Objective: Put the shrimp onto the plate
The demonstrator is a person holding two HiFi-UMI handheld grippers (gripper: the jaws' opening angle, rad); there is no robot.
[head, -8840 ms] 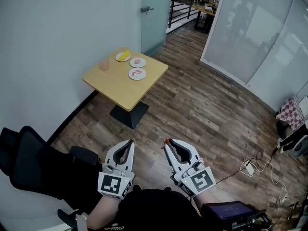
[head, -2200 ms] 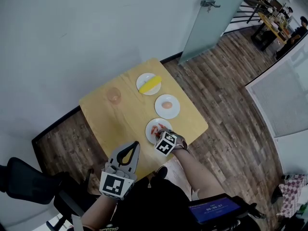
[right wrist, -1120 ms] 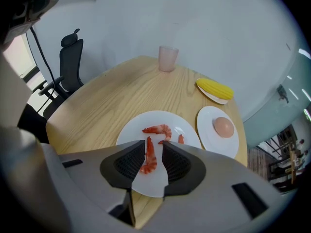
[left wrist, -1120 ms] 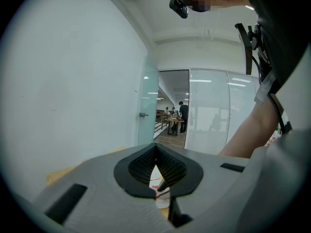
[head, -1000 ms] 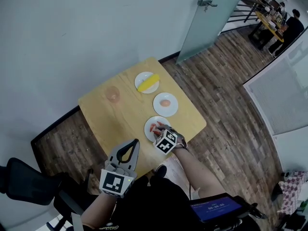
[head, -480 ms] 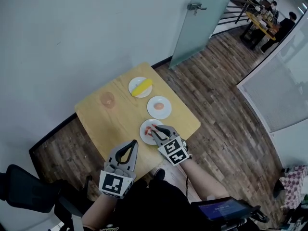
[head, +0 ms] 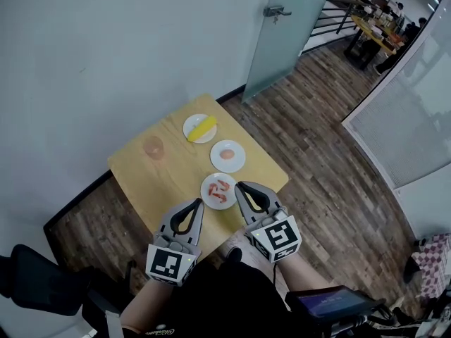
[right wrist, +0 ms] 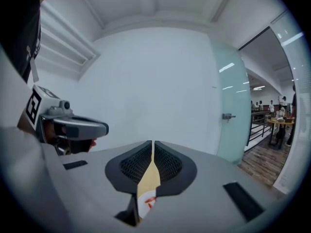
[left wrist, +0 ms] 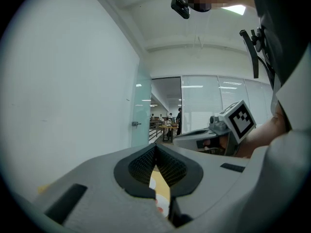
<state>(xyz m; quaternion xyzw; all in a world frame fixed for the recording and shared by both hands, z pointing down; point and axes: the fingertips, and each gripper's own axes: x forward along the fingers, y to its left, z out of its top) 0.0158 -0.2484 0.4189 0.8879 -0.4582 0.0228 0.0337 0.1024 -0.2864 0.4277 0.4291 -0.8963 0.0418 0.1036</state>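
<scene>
Right gripper (head: pixel 239 186) now clear of shrimp (head: pixel 219 191), fingers (right wrist: pixel 167 162) just closing, empty

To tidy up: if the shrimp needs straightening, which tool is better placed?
Right, likely: the right tool, jaws just closed further with nothing between them, ends beside the plate holding the shrimp; the left tool stops short of it.

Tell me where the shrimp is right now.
In the head view, near the centre, the shrimp lies on the white plate nearest the person, at the table's near right edge, with the middle plate just beyond it.
</scene>
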